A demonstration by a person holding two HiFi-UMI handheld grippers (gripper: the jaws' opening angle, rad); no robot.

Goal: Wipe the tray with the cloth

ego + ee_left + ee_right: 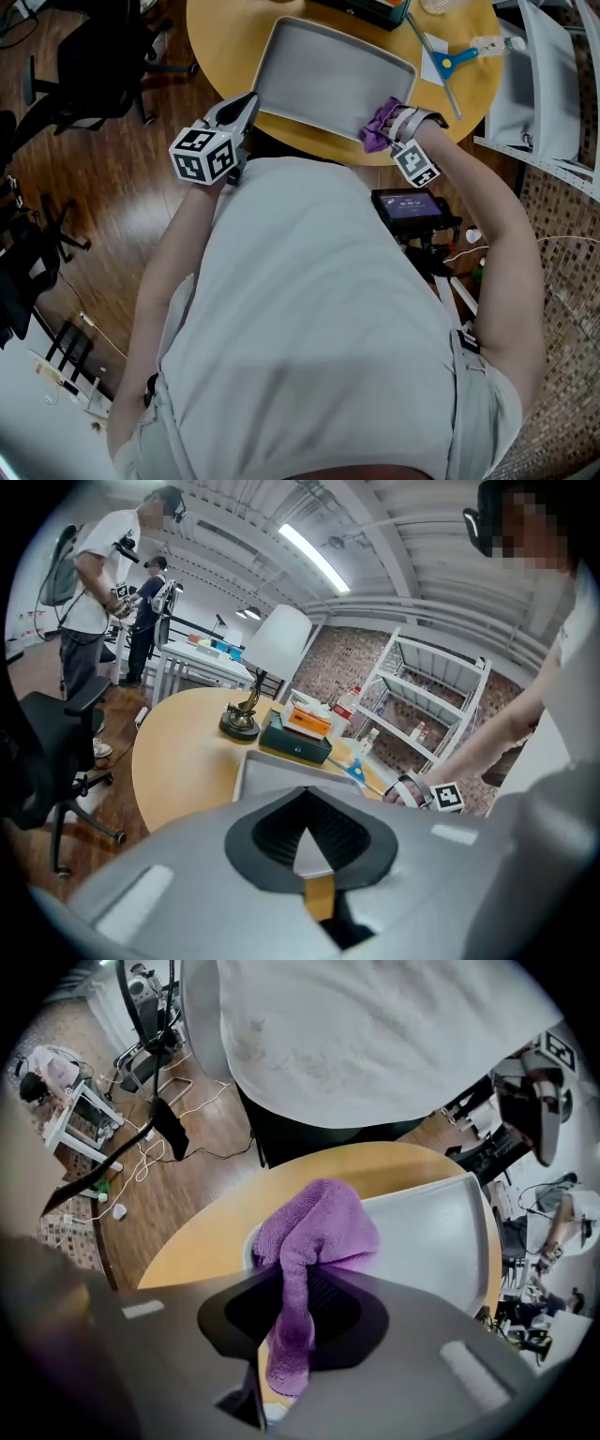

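Right gripper (302, 1321): fingers clenched on the purple cloth (314, 1222). A strip of cloth runs up between them, and the rest bunches out past the tips. The gripper points down, and the bunch is pressed onto the grey tray (328, 70) at its near right corner, against the rim there.

Left gripper (309, 847): fingers drawn close on a pale grey wedge of the tray's colour. In the head view the tips sit at the tray's near left corner, so this reads as a grip on the rim.

The tray lies flat on the round yellow worktop (225, 37), close to the near edge, with its long side skewed to that edge. The tray floor is bare apart from the cloth.

Beyond the tray on the worktop:
- A dark green box (295, 742) with an orange item on top, touching or just beside the far rim.
- A lamp (274, 644) with a white shade and brass base, to the left of the box.
- A blue-headed tool (448, 62) on white paper, off the tray's right end.

A white shelf rack (431, 696) stands past the worktop on the right. A black office chair (103, 56) stands on the wood floor to the left. Two persons (94, 583) stand far off at another table.
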